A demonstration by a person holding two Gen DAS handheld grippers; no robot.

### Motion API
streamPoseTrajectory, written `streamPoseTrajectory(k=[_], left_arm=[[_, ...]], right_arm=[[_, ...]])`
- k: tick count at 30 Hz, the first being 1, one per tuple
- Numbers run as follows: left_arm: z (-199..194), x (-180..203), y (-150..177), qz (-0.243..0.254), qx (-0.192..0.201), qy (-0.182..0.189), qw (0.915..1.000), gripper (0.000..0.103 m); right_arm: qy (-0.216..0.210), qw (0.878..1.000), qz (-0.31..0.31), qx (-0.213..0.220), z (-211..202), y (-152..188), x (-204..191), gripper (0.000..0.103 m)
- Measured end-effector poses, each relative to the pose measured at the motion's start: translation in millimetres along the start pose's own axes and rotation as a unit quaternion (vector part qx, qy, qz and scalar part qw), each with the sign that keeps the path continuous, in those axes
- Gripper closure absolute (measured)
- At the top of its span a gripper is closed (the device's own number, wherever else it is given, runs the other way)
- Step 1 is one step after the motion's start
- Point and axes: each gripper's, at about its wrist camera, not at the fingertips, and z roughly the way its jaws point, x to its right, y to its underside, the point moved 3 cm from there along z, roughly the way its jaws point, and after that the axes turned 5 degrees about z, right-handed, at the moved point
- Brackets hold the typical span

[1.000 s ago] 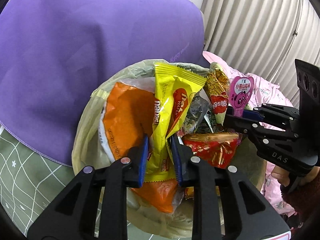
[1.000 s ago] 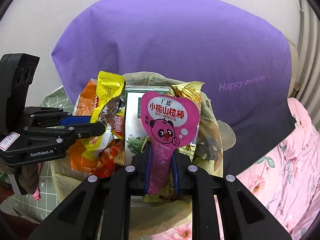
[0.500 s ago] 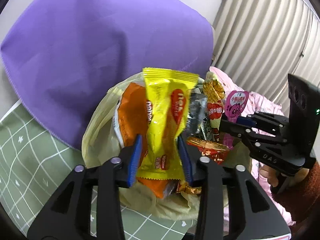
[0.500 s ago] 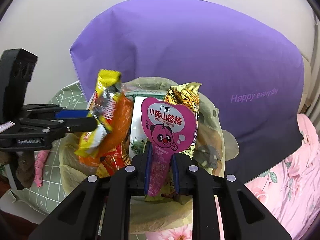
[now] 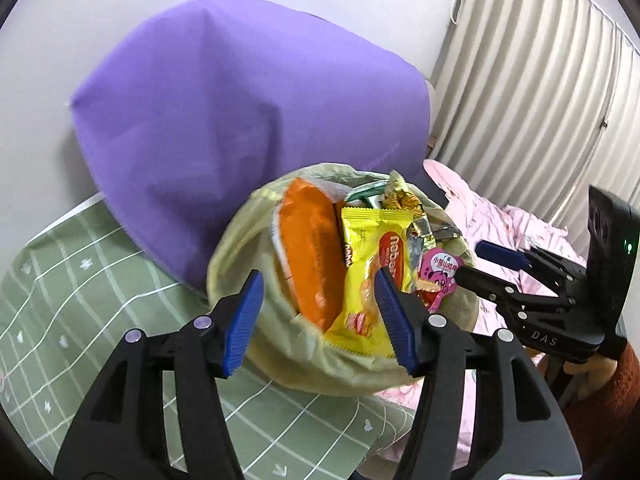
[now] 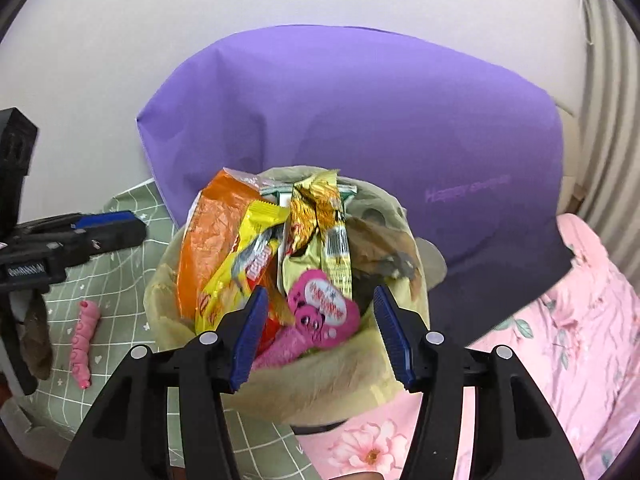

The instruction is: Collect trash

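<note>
Inside the lined bin [image 5: 280, 364], ahead of and below both pairs of fingers, the yellow wrapper [image 5: 368, 276] and the pink wrapper [image 6: 324, 312] lie released, long axes roughly upright, where a second ago the left gripper [image 5: 320, 320] and right gripper [image 6: 318, 334], now opening and empty, clamped them.

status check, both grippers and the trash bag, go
Left gripper opening, nothing clamped. Right gripper opening, pink wrapper loose in trash bag. Yellow wrapper in bag too. Nothing in the way.
</note>
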Motion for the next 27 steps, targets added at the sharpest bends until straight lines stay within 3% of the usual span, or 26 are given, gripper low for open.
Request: streamPoseTrajectory(k=[4, 10, 16, 20, 27], left_arm=[[-32.3, -9.5, 21.1, -0.020, 0.015, -0.035, 0.9991, 0.044], [-97.1, -27.7, 76.0, -0.047, 0.028, -0.106, 0.9929, 0.037], [-172.5, -43.7, 127.4, -0.066, 0.036, -0.214, 0.9739, 0.033], [-213.3, -45.4, 141.6, -0.086, 0.054, -0.252, 0.9623, 0.033], [-243.8, -46.2, 151.9, -0.104, 0.058, -0.295, 0.9479, 0.033]], right_arm=[[0.004, 1.000, 0.015, 0.005, -20.2, 17.3, -12.9, 0.051], [-0.036, 0.999, 0.008, 0.014, -45.8, 41.2, -65.0, 0.051], [-0.097, 0.995, -0.003, 0.025, -70.6, 58.1, -129.1, 0.051], [-0.128, 0.991, -0.020, 0.029, -86.2, 70.2, -168.7, 0.051], [-0.124, 0.990, -0.039, 0.047, -106.7, 79.8, -196.1, 0.051]])
